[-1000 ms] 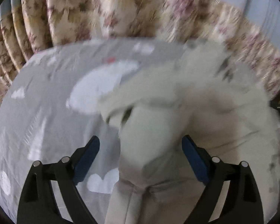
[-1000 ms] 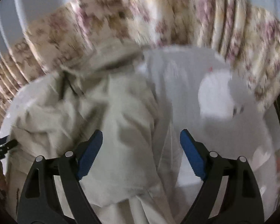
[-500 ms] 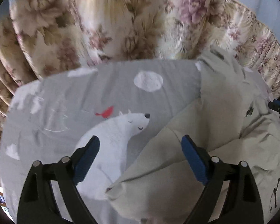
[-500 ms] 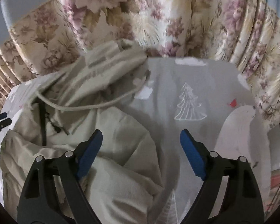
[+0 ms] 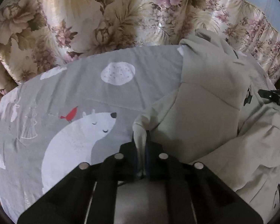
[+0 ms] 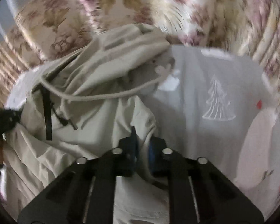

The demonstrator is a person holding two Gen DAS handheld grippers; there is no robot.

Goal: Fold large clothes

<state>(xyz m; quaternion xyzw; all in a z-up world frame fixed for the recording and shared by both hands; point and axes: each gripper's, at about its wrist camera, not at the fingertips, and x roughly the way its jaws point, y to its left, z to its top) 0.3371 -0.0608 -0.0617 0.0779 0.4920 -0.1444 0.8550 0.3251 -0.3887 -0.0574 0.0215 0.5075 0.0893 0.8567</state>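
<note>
Left tool [image 5: 141, 145]: clamped on hoodie [image 5: 201, 112] edge, ready to lift.
Right tool [image 6: 142, 145]: closing on opposite edge, for an even fold.
Surface: bed sheet [image 5: 84, 85].

Left wrist view: garment [image 5: 205, 112] lies on the sheet [image 5: 106, 97], right of the bear print [image 5: 78, 138], with the curtain [image 5: 112, 13] behind. A fold of the garment sits between the jaws of the left gripper [image 5: 141, 141]; the other gripper [image 5: 274, 97] shows at the right edge.

Right wrist view: garment [image 6: 95, 112] lies left on the sheet [image 6: 205, 85], tree print [image 6: 217, 100] to its right, drawcord [image 6: 110, 95] across it; right gripper [image 6: 142, 143] closing on its near edge.
</note>
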